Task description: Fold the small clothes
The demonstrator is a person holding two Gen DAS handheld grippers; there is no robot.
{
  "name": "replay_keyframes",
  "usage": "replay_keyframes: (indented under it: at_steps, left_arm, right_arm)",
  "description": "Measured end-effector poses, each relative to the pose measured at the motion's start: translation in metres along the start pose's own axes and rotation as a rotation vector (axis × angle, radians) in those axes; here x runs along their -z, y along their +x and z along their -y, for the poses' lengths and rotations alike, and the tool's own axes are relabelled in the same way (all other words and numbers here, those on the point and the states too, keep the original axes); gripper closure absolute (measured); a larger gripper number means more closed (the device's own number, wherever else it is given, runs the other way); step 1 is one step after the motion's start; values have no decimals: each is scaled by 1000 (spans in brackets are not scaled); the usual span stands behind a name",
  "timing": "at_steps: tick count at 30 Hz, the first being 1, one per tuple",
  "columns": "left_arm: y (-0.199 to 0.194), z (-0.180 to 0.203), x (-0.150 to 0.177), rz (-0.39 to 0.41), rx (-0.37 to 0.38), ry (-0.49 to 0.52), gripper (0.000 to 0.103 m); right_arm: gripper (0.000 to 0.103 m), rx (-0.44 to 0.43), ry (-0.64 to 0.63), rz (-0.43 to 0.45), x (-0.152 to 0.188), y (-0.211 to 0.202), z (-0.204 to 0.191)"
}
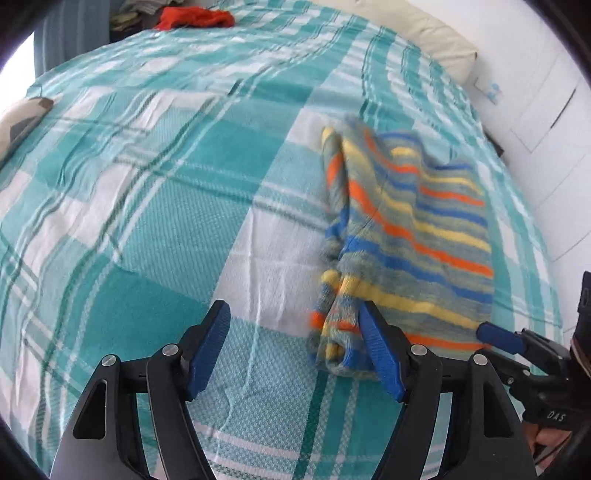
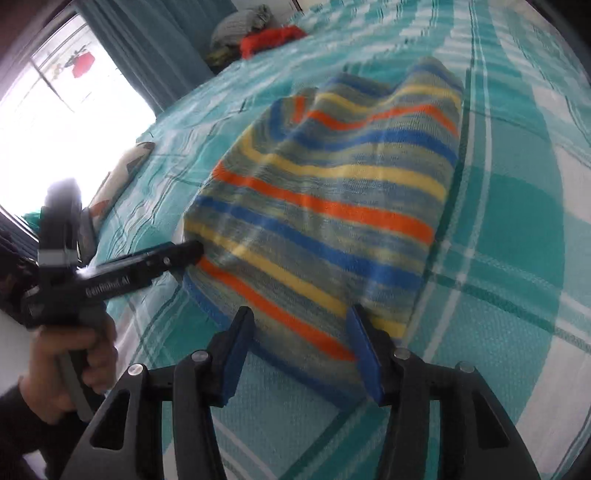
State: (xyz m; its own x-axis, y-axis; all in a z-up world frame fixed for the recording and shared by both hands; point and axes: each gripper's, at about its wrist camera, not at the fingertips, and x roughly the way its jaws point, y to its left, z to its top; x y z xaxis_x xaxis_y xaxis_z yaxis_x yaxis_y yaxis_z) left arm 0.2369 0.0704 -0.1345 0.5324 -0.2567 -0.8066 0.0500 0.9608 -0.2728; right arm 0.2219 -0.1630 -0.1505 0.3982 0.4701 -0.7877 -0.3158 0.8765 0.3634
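Currently on the bed:
Garments: one striped garment folded on the plaid bedspread; one red cloth far off.
Left gripper: jaws apart, empty.
Right gripper: jaws apart, straddling the garment's near edge.

Both the left gripper and right gripper have black angular frames, silver round screws and ribbed blue fingertip pads, with white lettering along one arm.
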Motion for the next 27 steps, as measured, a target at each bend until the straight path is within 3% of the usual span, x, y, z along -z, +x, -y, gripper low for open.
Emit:
replay_keyframes:
  at_steps: [1,3,5,8,11,12,13,14,15,19,25,26,27]
  left_arm:
    - [-11,-3,-6,48,37,1,26]
    - [-18,-7,-25,97,127,14,6]
    - [4,-2,-46,21,181,47,6]
    - [57,5,-67,-126,180,101,8]
    - [88,15,-69,-179,190,138,9]
    - [91,20,-69,-171,195,156,13]
    - [94,26,-69,-170,200,182,25]
    - [96,33,-70,-182,219,208,74]
    - [98,37,-71,-212,246,199,87]
    - [62,45,-78,-119,242,201,89]
    - [-17,59,-100,20,298,223,89]
    - [-23,61,-103,30,297,230,87]
    - [-25,63,-105,28,285,239,78]
  right_arm:
    - [49,-11,9,33,-2,-11,1]
    - [31,-39,84,122,-12,-35,14]
    - [25,-34,153,236,-26,-53,34]
    - [26,-60,257,209,-51,-37,72]
    - [32,-96,350,157,-60,-1,98]
    - [39,-130,370,126,-62,16,102]
    - [46,-142,375,109,-62,31,102]
    - [63,-131,361,111,-64,39,98]
    - [73,-110,349,110,-67,45,91]
    - [82,-34,300,201,-77,23,65]
    - [82,-90,236,352,-97,-51,27]
    - [82,-94,233,372,-101,-61,24]
    - [82,-97,237,383,-104,-68,21]
